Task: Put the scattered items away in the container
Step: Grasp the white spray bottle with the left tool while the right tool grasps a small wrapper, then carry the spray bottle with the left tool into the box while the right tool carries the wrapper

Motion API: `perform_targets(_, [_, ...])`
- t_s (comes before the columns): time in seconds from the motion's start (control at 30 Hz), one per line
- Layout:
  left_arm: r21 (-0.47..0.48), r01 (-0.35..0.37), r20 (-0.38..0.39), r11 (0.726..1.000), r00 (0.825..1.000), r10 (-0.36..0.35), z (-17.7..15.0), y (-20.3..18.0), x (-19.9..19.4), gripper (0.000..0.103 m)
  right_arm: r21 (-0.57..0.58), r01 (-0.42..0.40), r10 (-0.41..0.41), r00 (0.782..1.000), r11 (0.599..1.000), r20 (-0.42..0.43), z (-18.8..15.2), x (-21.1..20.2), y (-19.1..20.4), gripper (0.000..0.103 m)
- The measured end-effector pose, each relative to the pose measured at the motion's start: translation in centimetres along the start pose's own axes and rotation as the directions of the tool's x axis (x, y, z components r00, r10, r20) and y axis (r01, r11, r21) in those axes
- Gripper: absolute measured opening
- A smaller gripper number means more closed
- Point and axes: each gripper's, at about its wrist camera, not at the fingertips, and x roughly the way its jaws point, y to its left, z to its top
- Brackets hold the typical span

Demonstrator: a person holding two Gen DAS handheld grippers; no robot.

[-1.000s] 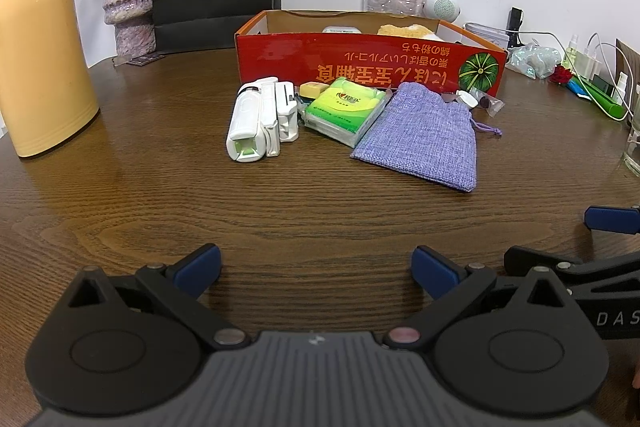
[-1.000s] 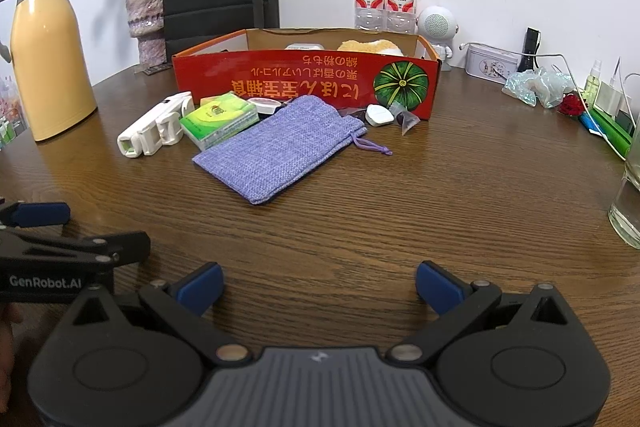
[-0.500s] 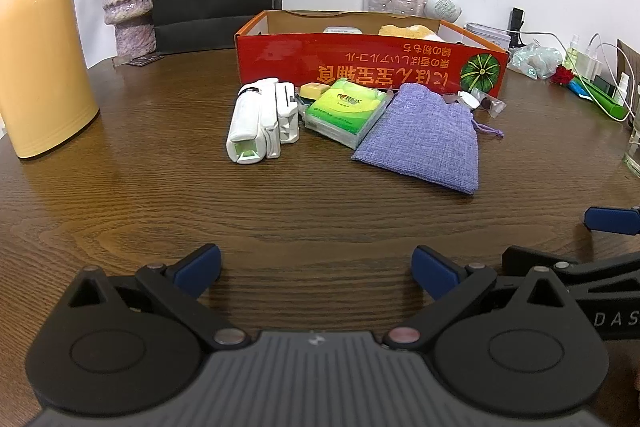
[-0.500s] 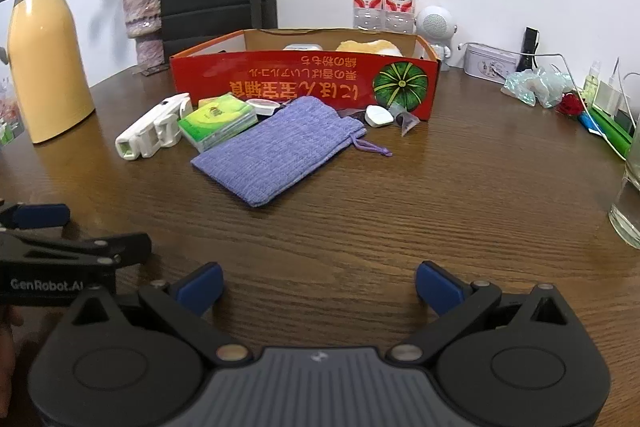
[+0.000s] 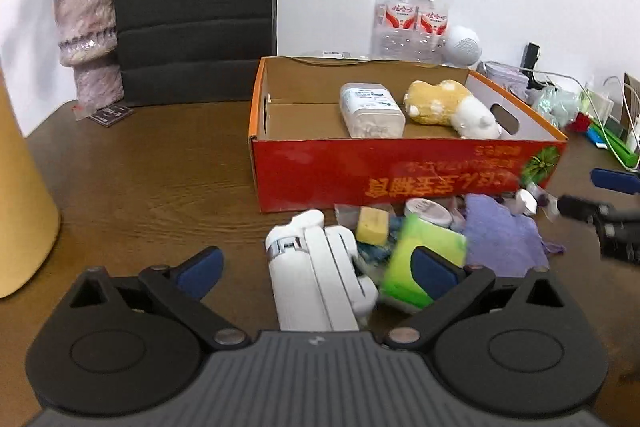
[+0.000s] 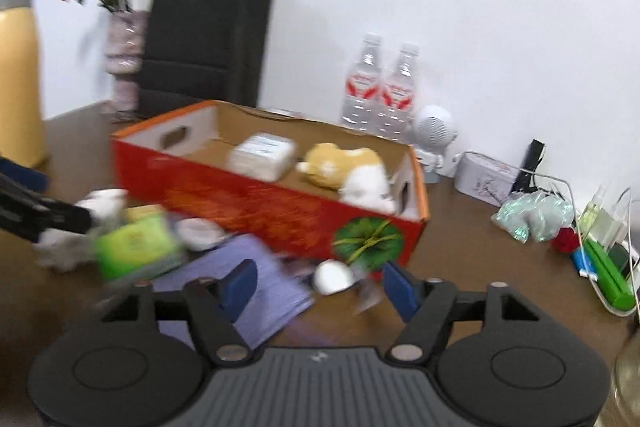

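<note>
Both tongs released: left tongs above white device, right tongs above purple pouch

Both wrist views face the far wall, close above the table, sharing the red box.

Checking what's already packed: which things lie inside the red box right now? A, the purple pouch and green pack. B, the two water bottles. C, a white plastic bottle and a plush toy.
C: the white plastic bottle and plush toy lie inside the red box.
</note>
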Motion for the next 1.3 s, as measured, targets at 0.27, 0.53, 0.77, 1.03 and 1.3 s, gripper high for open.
perform_targets(0.27, [-0.048, 0.066, -0.037, 0.997, 0.997, -0.067, -1.3, 1.8, 0.9, 0.060, 0.089, -0.082, 0.095, 0.983, 0.993, -0.157, -1.0, 5.8, -4.7, 0.023])
perform_targets(0.53, [-0.012, 0.023, -0.032, 1.000, 0.999, -0.023, -1.6, 1.2, 1.3, 0.056, 0.096, -0.150, 0.161, 0.980, 0.984, -0.121, -1.5, 6.2, -3.8, 0.009])
perform_targets(0.77, [-0.030, -0.082, 0.030, 0.996, 0.996, 0.083, -3.7, -0.6, -3.2, 0.054, 0.054, -0.097, 0.101, 0.992, 0.994, -0.071, -0.7, 1.5, -2.6, 0.008])
perform_targets(1.03, [-0.160, -0.058, 0.168, 0.985, 0.982, 0.085, -9.3, -6.6, -12.7, 0.054, 0.188, -0.190, 0.191, 0.982, 0.964, 0.013, -4.2, -8.8, -0.1, 0.008])
perform_targets(1.3, [-0.046, 0.018, 0.137, 0.999, 0.991, -0.011, -11.9, -10.9, -13.8, 0.054, 0.151, -0.278, 0.288, 0.957, 0.949, -0.045, -8.5, -12.3, 4.9, 0.008])
